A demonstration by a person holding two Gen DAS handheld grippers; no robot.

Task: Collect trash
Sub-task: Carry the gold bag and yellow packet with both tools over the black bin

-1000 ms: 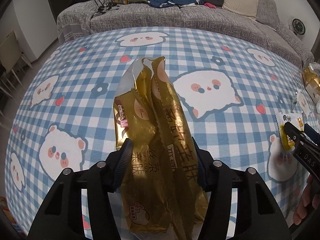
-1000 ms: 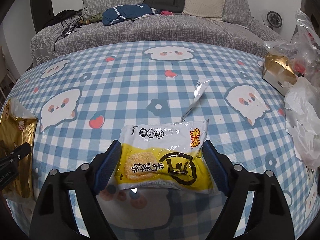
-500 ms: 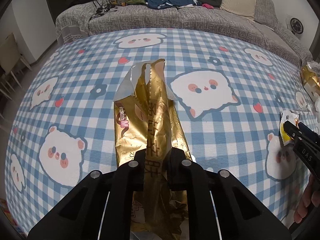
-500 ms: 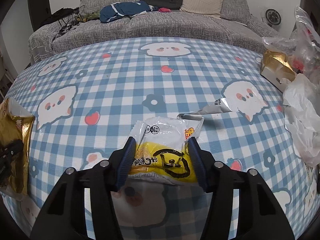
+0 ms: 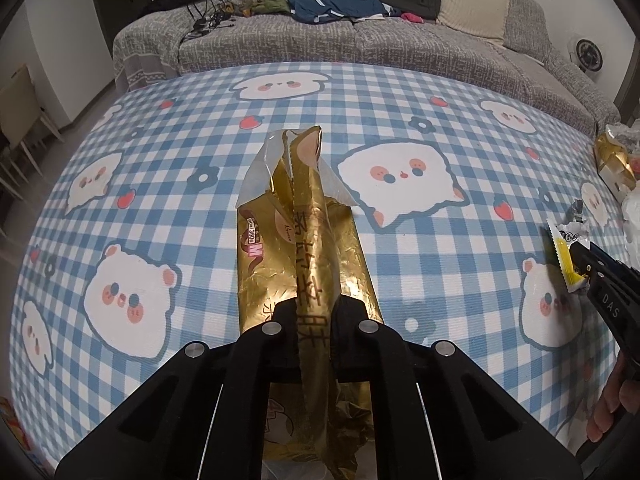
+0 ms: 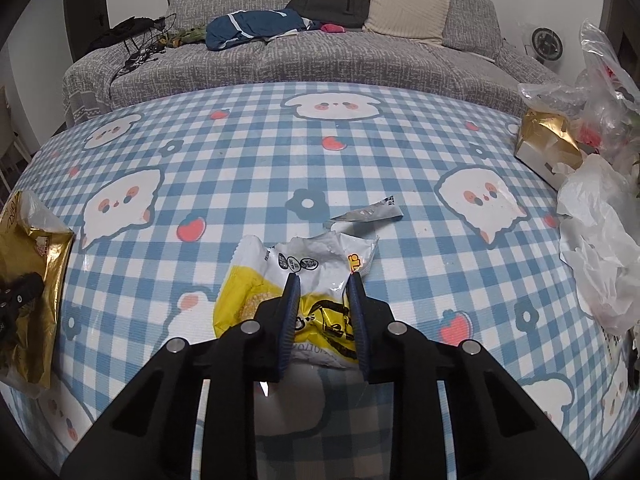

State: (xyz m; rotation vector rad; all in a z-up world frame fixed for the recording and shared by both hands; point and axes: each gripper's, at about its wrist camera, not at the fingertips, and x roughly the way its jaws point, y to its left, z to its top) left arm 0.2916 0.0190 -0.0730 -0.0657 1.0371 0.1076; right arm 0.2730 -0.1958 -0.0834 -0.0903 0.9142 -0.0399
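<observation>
On a blue-checked tablecloth (image 5: 400,272) printed with cartoon animals, the left gripper (image 5: 314,320) is clamped tight on a gold foil bag (image 5: 304,240), whose long axis runs straight away from the fingers toward a grey sofa (image 5: 360,44). To its right, the right gripper (image 6: 323,300) is closing on a crumpled yellow-and-white snack wrapper (image 6: 304,268), pads already creasing its near half, the torn mouth pointing away. Just beyond lies a torn silver strip (image 6: 368,214), not yet gathered. Farther right, white plastic bags (image 6: 600,248) and a gold-wrapped box (image 6: 544,144) crowd the table's edge, well apart from both grips.
</observation>
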